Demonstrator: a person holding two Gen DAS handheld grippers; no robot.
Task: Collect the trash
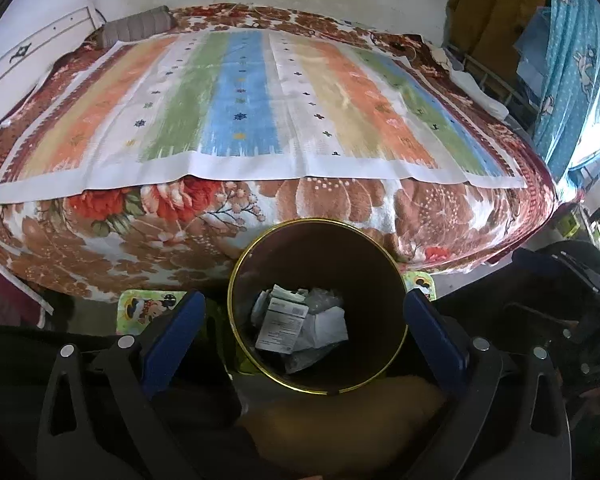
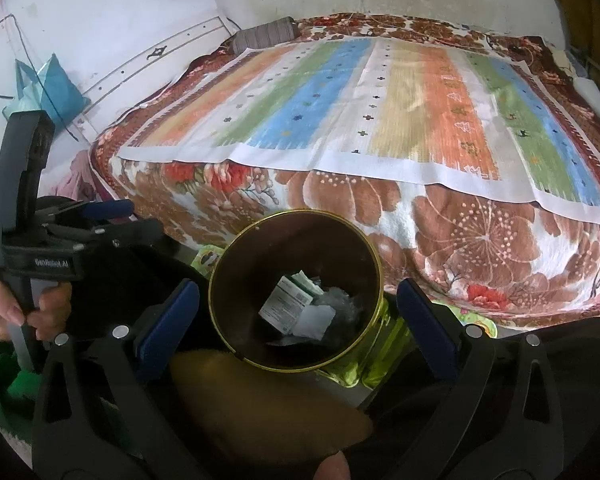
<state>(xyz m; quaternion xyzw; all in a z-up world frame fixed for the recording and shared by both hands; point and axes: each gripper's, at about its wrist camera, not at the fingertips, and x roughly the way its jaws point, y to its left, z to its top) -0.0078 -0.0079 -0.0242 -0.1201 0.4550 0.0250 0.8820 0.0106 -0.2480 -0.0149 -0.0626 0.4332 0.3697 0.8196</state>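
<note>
the left gripper (image 2: 100,216) has "genrobot.ai" printed in white on its black side. its claw is wide and holds nothing. the round bin (image 1: 236,320) with a gold rim stands by the bed (image 1: 180,220). the trash (image 1: 296,324), papers with tiny print, lies inside. the right gripper (image 2: 298,312) is wide too, empty.

Bin (image 1: 260,264): dark brown inside, gold rim
Trash (image 1: 296,320): white, grey
Blanket (image 1: 340,208): brown and red floral
Sheet (image 1: 240,108): orange, green, blue, white stripes
Pads (image 1: 172,332): blue
</note>
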